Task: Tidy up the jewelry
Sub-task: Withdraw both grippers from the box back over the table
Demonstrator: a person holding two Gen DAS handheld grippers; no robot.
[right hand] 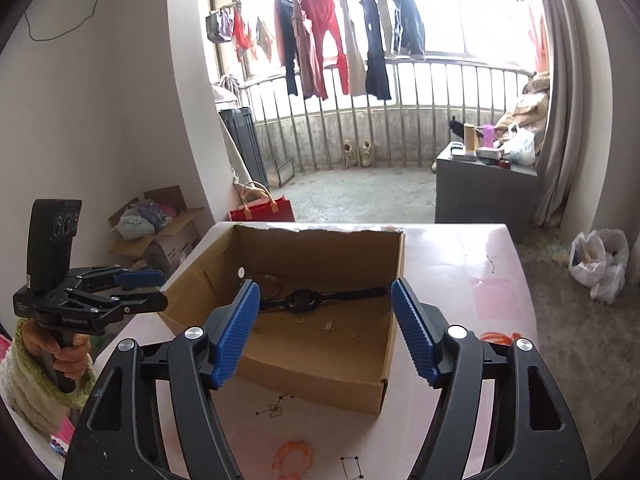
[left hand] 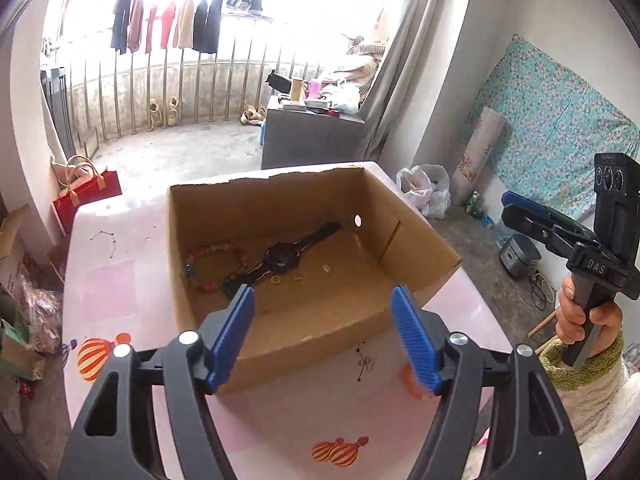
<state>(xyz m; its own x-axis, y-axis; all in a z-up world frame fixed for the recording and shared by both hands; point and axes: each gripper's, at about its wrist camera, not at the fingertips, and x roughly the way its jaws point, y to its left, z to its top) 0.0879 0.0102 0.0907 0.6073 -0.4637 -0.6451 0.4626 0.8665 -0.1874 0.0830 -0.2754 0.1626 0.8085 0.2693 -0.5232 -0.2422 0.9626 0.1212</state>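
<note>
Now both tongs, left (left hand: pixel 322 306) and right (right hand: pixel 325 301), are hanging wide apart, holding nothing. Ahead, inside the box (left hand: pixel 420 236), tiny rings (left hand: pixel 276 279) are lying beside the watch (left hand: pixel 282 258); they could slip from the big pads.

One cardboard box (left hand: pixel 304 322) holds one black watch (left hand: pixel 282 259), one beaded bracelet (left hand: pixel 214 266) and two small rings (left hand: pixel 275 279).
</note>
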